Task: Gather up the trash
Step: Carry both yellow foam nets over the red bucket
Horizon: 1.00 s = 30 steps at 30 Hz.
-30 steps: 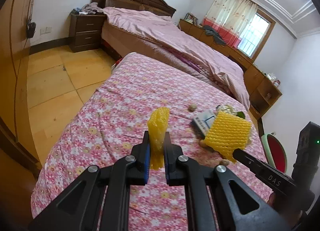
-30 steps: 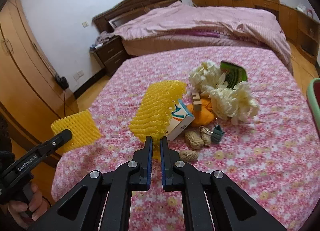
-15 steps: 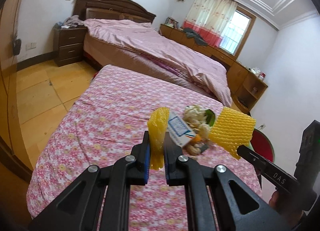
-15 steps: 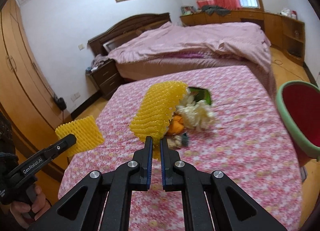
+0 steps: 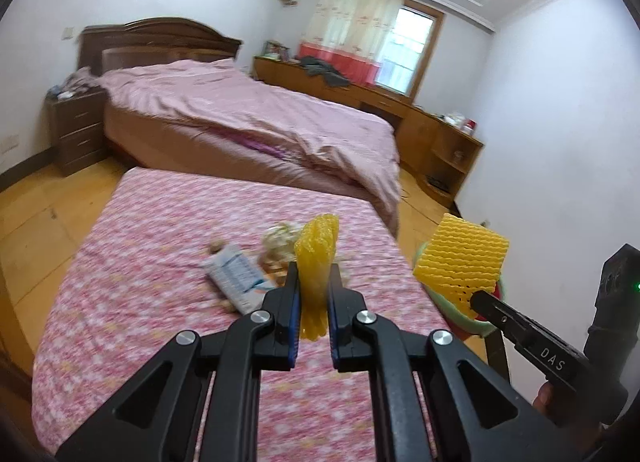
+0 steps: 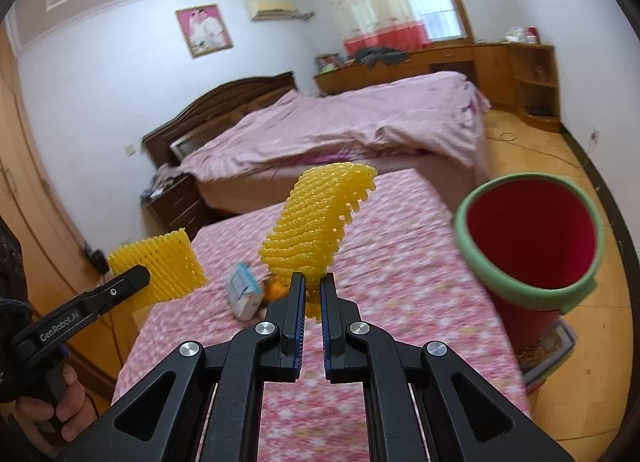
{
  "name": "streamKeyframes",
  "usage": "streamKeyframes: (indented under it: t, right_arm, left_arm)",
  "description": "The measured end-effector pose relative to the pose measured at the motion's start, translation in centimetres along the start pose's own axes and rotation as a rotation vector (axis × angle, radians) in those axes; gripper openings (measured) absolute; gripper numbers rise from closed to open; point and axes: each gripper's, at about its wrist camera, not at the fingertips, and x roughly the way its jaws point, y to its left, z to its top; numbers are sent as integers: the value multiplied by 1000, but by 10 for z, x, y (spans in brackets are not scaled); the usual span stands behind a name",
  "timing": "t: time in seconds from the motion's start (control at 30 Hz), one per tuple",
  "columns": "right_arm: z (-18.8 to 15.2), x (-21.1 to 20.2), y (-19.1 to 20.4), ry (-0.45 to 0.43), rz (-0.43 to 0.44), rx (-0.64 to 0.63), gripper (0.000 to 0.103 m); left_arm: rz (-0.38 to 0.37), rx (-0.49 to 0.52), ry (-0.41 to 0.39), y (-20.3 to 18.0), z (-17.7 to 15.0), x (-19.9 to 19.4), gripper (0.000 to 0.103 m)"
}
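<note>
My left gripper [image 5: 314,282] is shut on a yellow foam fruit net [image 5: 316,246], held upright above the pink floral table. It also shows in the right wrist view [image 6: 160,262]. My right gripper [image 6: 312,286] is shut on a second yellow foam net [image 6: 316,221], which also shows in the left wrist view [image 5: 460,258]. A red bin with a green rim [image 6: 528,234] stands to the right of the table, its mouth tilted toward me. Remaining trash lies on the table: a small white and blue box [image 5: 236,276] and crumpled paper [image 5: 280,238].
The table with the pink floral cloth [image 5: 160,262] fills the foreground. Behind it stands a bed with a pink cover [image 5: 240,113], a dark nightstand [image 5: 76,129] and wooden cabinets [image 5: 440,137]. Wooden floor lies on both sides.
Both grippers have swung right and risen with their nets. The red bin has come fully into the right wrist view, closer to the right net.
</note>
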Motion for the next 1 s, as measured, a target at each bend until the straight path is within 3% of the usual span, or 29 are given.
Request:
streamKeyframes:
  t: [0.47,1.0]
  right_arm:
    - [19,-35,-85,-80,-140,137,7]
    - [8,-9,-192,-48,-288,287,7]
  left_arm:
    - [-123,148,91,-99,14,72,10]
    - [-242,274,241,-200,-8,183,10]
